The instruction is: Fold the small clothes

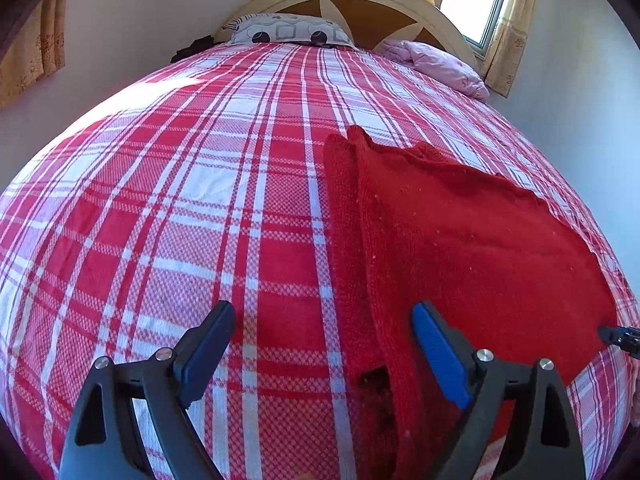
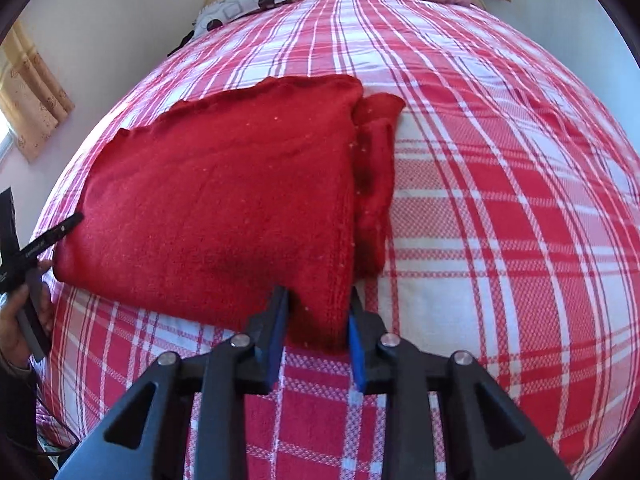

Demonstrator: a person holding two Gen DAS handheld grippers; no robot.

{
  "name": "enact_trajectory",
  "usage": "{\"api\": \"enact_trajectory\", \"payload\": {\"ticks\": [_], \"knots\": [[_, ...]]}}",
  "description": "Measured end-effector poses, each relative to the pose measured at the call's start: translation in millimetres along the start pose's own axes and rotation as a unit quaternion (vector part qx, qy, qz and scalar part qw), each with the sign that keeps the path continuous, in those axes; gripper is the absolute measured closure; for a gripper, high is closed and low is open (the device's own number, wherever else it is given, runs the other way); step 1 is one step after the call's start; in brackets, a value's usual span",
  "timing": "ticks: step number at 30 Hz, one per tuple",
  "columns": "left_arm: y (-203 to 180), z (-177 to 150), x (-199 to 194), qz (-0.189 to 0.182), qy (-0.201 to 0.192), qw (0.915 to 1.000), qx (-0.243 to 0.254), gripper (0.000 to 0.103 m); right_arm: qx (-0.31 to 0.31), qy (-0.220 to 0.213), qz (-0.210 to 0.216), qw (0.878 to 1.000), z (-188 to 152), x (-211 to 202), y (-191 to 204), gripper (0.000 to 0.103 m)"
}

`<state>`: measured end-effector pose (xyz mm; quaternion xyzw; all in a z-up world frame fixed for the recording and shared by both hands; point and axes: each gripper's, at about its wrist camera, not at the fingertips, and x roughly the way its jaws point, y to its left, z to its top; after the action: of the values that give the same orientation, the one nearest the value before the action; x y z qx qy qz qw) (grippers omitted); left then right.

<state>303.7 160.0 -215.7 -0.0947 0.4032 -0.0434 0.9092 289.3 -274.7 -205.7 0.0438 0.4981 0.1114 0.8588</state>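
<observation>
Here, folded red knitted garment (image 2: pixel 224 184) lies on red-white plaid bedspread (image 2: pixel 500 200); right gripper (image 2: pixel 318 320) pinches near corner at 6 o'clock; left gripper (image 1: pixel 324 344) spread wide, empty. Probably soft, limp; grip thick folded edge.

Plaid bed (image 1: pixel 200 200) w/ red knit (image 1: pixel 460 240), pillows (image 1: pixel 288 30)

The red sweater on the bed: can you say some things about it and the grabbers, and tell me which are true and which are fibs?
1. The sweater lies on a checked bedspread. True.
2. The left gripper is pinching the sweater. False: it is open, holding nothing.
3. The right gripper has the sweater's near corner between its fingers. True.
4. The sweater is blue. False: it is red.
5. A pink pillow sits near the headboard. True.
</observation>
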Motion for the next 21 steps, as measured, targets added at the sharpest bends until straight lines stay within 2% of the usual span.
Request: {"api": "enact_trajectory", "payload": {"ticks": [6, 7, 10, 14, 18, 21], "knots": [[5, -1, -6, -0.012, -0.003, 0.9998, -0.013, 0.012, 0.006, 0.000, 0.009, 1.000, 0, 2, -5, 0.075], [7, -1, -9, -0.014, -0.005, 0.9998, -0.014, 0.012, 0.009, -0.004, 0.015, 1.000, 0, -1, -4, 0.072], [15, 2, -21, -0.011, -0.022, 0.9994, -0.023, 0.012, 0.016, -0.025, 0.018, 0.999, -3, -16, -6, 0.055], [27, 10, -31, -0.003, -0.040, 0.9986, -0.034, 0.012, 0.006, -0.054, 0.001, 0.998, -6, -38, -4, 0.054], [33, 19, -29, 0.002, -0.040, 0.9986, -0.035, 0.012, 0.008, -0.078, 0.011, 0.997, -5, -55, 10, 0.051], [37, 23, -26, 0.007, -0.041, 0.9985, -0.037, 0.012, -0.048, -0.088, -0.005, 0.995, -3, -57, 50, 0.039]]}}
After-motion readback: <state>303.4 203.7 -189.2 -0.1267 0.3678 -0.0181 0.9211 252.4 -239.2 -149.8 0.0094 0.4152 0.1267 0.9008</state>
